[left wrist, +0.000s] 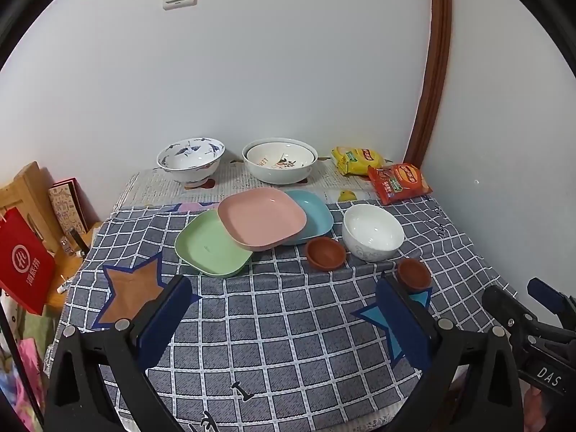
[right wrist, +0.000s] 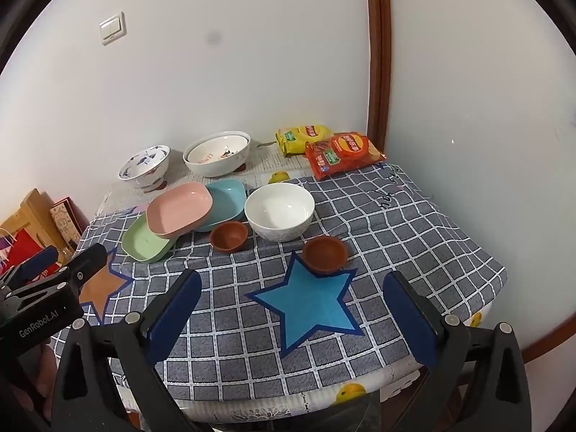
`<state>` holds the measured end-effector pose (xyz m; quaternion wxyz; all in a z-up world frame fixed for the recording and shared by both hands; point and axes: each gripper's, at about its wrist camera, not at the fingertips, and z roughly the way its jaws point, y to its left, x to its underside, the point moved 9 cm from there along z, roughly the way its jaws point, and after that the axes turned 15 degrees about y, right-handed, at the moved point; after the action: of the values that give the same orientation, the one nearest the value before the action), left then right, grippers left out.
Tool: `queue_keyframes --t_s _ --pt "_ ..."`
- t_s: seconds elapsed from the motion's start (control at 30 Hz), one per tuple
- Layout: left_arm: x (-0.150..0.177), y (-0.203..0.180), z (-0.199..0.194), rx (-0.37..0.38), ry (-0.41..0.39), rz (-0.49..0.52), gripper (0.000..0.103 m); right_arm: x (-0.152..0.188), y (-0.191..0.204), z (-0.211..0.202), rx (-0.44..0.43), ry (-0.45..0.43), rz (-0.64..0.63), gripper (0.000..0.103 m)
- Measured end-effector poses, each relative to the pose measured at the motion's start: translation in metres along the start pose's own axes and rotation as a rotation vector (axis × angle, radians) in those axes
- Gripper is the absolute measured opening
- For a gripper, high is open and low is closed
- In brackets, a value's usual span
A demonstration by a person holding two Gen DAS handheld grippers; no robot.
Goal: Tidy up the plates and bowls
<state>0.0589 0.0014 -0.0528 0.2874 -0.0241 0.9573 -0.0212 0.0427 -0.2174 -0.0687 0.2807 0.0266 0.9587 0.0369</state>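
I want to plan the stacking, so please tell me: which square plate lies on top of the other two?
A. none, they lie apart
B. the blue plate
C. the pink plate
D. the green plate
C: the pink square plate overlaps the rims of both the green square plate and the blue square plate, resting on them in both views.

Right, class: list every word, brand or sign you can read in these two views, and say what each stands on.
"GenRobot.AI": on the left gripper body.
"DAS": on the right gripper body, cut off.
"LEMO...": inside the cream bowl, partly hidden.
Round white logo: on the red bag; characters beneath unreadable.
Snack packets: print too small.
Tablecloth lettering: illegible.
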Motion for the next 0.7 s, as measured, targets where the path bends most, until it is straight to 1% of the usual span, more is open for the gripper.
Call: queue_keyframes --t_s 0.7 --pt "0.0099 -0.0018 -0.0034 -0.01 -0.018 -0.004 0.102 0.0003 -0.0043 -0.0075 -0.007 -0.018 0.004 0.1"
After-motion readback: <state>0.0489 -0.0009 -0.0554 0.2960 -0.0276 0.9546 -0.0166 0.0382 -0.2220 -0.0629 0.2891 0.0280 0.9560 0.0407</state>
